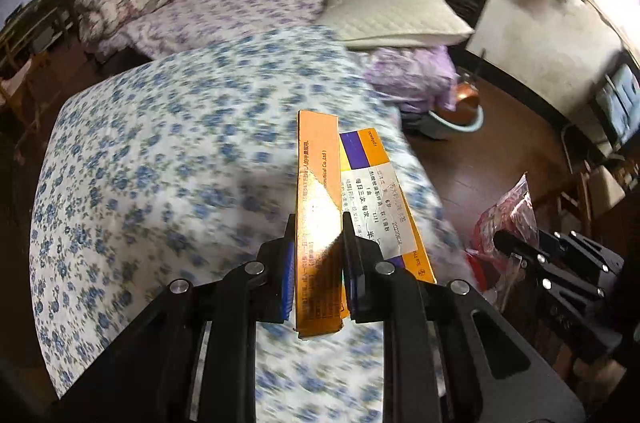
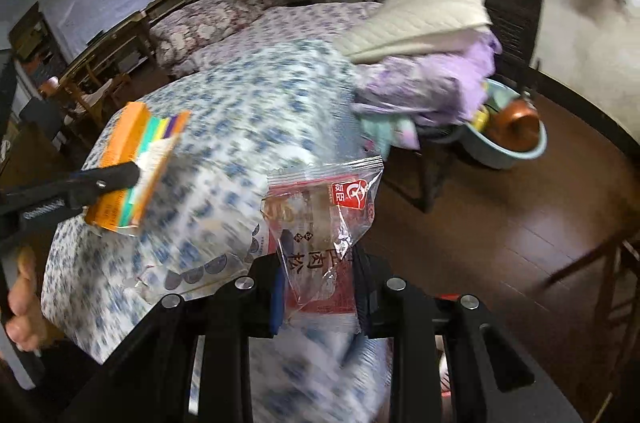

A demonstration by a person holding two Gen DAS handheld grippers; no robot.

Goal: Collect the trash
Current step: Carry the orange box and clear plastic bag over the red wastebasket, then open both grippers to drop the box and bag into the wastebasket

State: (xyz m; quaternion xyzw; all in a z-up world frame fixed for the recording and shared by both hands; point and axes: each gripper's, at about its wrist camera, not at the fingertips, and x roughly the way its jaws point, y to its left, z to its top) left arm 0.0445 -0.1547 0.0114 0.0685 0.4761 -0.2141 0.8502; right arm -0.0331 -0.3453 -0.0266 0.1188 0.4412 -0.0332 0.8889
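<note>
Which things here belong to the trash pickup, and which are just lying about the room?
Part of the job:
- orange medicine box, clamped in the left gripper
- clear snack bag with red print, clamped in the right gripper

Just lying about:
- white pillow
- purple bedding bundled under it
- blue basin on the floor, holding a copper pot
- floral bedspread

Open brown floor [image 2: 500,223] rightward; flowered bed [image 1: 180,143] and basin [image 2: 508,143] as obstacles.
</note>
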